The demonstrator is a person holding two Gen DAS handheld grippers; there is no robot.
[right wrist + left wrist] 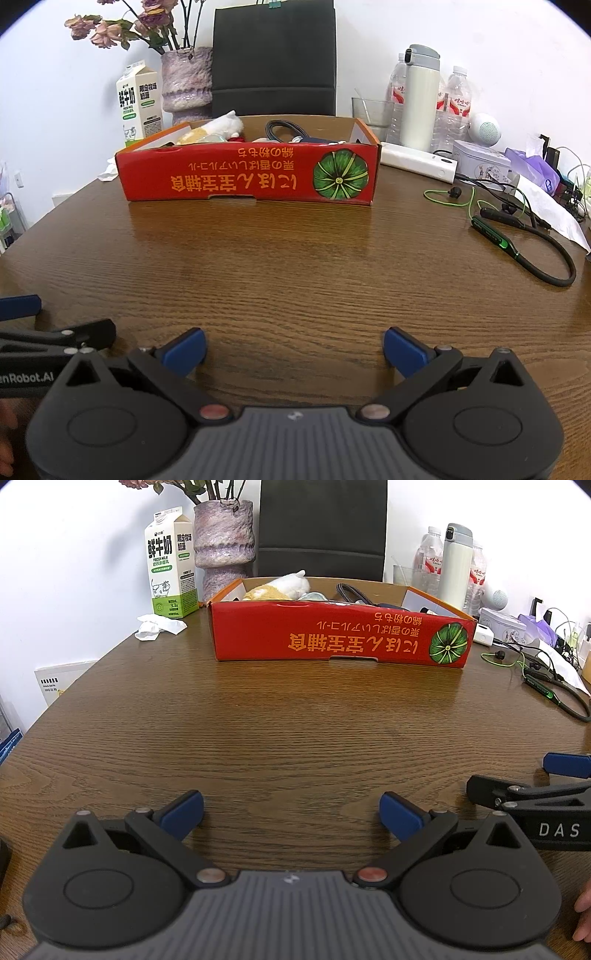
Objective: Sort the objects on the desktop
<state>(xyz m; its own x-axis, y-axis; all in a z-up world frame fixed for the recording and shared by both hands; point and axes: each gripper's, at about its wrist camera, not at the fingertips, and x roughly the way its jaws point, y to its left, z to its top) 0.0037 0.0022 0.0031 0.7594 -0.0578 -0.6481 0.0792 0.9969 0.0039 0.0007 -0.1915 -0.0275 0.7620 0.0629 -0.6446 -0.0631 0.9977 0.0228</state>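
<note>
Currently both the left gripper point(291, 814) and right gripper point(294, 350) hover spread wide and empty. Right of the red box point(251, 175) lies the neckband earphone point(532, 254): light, floppy, best pinched on its thicker band.

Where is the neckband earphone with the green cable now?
In the right wrist view the neckband earphone lies on the wooden table, right of the red cardboard box, in front of the white power bank.

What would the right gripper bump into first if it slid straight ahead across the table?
Probably the red box. The right gripper is open and empty, with only bare wooden table between it and the box's front wall.
</note>
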